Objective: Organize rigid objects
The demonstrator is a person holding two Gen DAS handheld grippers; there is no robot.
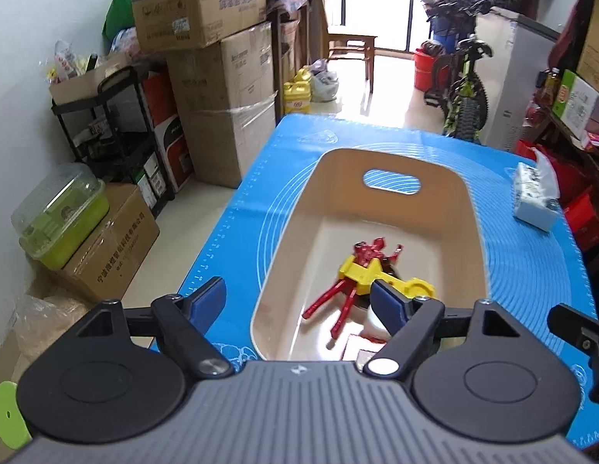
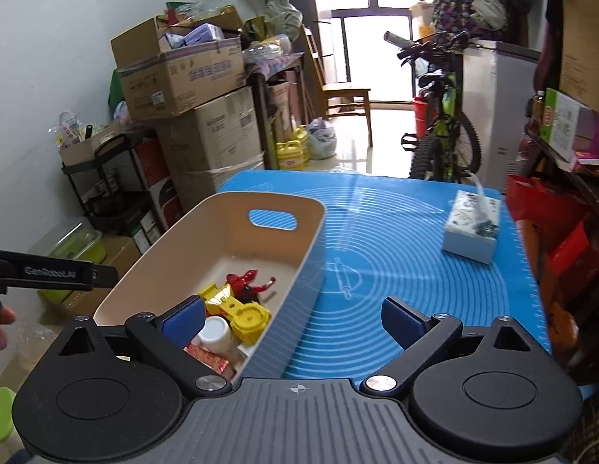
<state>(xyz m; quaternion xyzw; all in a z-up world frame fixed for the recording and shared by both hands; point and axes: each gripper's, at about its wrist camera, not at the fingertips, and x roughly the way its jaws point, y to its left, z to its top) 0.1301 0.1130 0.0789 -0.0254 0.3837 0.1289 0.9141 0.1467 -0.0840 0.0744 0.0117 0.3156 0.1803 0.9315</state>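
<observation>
A beige plastic bin (image 1: 291, 208) (image 2: 299, 255) with a handle slot stands on the blue mat (image 1: 531, 263) (image 2: 376, 270). Inside it lie a red toy figure (image 1: 371, 251) (image 2: 245, 282), a yellow toy part (image 1: 361, 272) (image 2: 249, 319), a white bottle (image 2: 218, 334) and a red packet (image 2: 208, 359). My left gripper (image 1: 299, 301) is open and empty above the bin's near left rim. My right gripper (image 2: 293, 319) is open and empty, its jaws straddling the bin's right wall near the front.
A tissue box (image 1: 535, 197) (image 2: 473, 232) sits on the mat at the right. Stacked cardboard boxes (image 1: 218, 77) (image 2: 206, 116), a black shelf (image 1: 117, 143) and a green container (image 1: 63, 216) stand left of the table. A bicycle (image 2: 442, 123) stands beyond the far edge.
</observation>
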